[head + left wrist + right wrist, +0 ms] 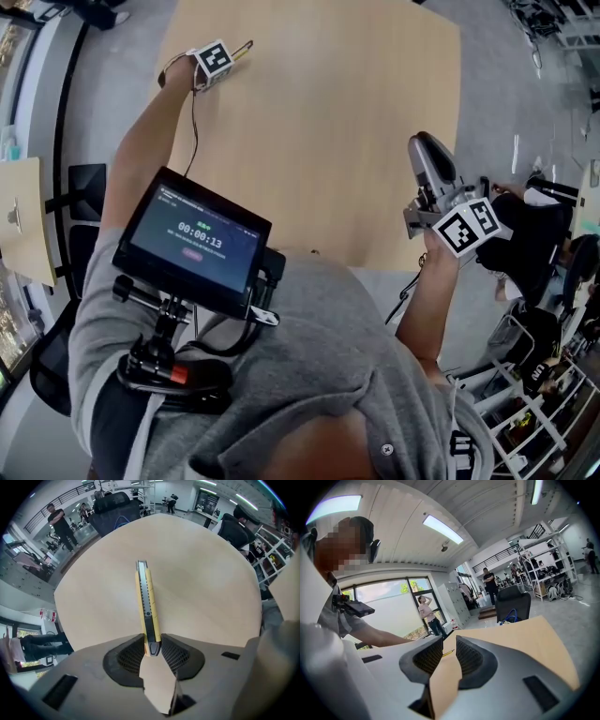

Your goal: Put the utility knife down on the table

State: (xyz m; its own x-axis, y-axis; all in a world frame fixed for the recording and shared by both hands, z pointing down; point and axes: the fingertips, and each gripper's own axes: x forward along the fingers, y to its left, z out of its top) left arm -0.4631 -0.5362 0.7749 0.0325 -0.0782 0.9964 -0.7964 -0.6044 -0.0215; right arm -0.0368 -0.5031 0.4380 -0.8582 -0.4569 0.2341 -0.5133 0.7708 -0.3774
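Left gripper (151,645): jaws clamped on the butt end of the utility knife (147,603). The yellow-and-black body runs straight out from the jaws, its long axis in line with the gripper and pointing toward the far edge of the table (206,588). The head view puts this gripper over the far left part of the tabletop, arm extended, knife tip aimed far and a little right. Height of the knife above the wood: cannot tell from either view. Right gripper (449,649): jaws apart, holding nothing, only tabletop showing through the gap. It sits at the near right edge of the table, well apart from the knife, which shows as a small yellow sliver far off between its jaws. Judgement: only 1 hand matters for the put-down, the left. Bare wood lies around the knife, so the move calls for lowering until the body lies flat, parting the jaws, then backing off along the knife's long axis toward the near side so it is not dragged.
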